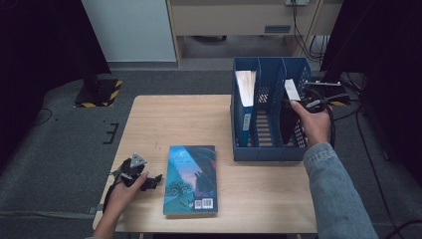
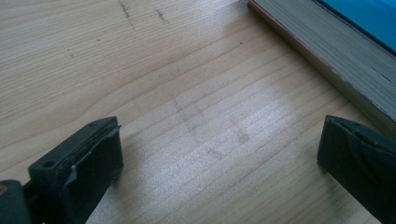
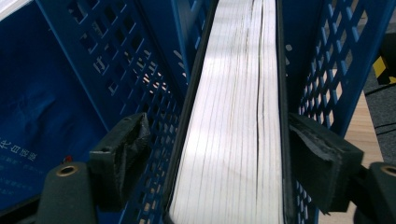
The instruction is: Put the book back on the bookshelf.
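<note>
Currently a dark-covered book (image 3: 233, 121) standing in the blue plastic file rack's (image 1: 268, 149) right compartment is straddled lengthwise by the right gripper (image 3: 219, 154), jaws open; the left gripper (image 2: 219, 163) is held open beside the teal paperback (image 1: 191, 179).

Dim room, glare on the table (image 2: 219, 144), soft focus.

You are looking at a blue file rack (image 1: 268, 149) with perforated grid walls, a black-covered book (image 3: 233, 116) showing white page edges, a teal book (image 1: 191, 179) bearing dark swirling art, and a pale wood-grain table (image 1: 174, 119) under your black hand-held gripper (image 1: 144, 180).
</note>
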{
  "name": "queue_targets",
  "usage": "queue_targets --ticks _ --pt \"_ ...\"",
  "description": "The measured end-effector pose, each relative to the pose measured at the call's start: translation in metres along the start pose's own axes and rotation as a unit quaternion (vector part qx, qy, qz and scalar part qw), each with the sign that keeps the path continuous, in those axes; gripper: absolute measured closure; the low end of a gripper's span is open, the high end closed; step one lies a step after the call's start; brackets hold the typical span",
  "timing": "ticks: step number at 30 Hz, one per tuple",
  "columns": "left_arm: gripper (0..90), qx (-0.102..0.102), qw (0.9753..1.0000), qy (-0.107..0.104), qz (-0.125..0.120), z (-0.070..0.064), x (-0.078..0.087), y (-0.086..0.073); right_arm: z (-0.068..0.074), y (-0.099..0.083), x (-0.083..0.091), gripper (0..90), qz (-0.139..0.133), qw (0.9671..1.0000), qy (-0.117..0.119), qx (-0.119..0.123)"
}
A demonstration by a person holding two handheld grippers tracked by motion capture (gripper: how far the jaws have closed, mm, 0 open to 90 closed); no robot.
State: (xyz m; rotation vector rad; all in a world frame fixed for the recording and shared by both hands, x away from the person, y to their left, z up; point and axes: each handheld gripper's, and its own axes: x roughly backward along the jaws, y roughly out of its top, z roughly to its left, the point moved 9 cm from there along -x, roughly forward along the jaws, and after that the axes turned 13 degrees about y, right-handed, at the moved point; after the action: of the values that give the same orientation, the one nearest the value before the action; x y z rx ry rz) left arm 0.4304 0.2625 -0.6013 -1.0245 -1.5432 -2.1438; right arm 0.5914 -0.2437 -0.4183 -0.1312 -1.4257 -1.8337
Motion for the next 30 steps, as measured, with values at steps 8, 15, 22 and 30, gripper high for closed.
queue_targets --ticks 8,15,22,30 --pt "0.0 0.0 1.0 0.0 0.0 0.0 0.0 0.0 -0.001 -0.002 0.005 17.0 0.01 0.9999 -0.006 0.01" --pt "0.0 0.0 1.0 0.0 0.0 -0.001 0.0 0.0 0.001 -0.004 0.012 13.6 0.008 0.9999 -0.007 0.011" --pt "0.0 0.0 1.0 0.0 0.0 -0.001 0.0 0.0 0.003 -0.013 0.021 9.5 0.008 0.9997 -0.012 0.018" --pt "0.0 0.0 1.0 -0.001 -0.001 -0.003 0.0 0.001 0.008 -0.032 0.035 8.0 0.01 0.9996 -0.01 0.023"
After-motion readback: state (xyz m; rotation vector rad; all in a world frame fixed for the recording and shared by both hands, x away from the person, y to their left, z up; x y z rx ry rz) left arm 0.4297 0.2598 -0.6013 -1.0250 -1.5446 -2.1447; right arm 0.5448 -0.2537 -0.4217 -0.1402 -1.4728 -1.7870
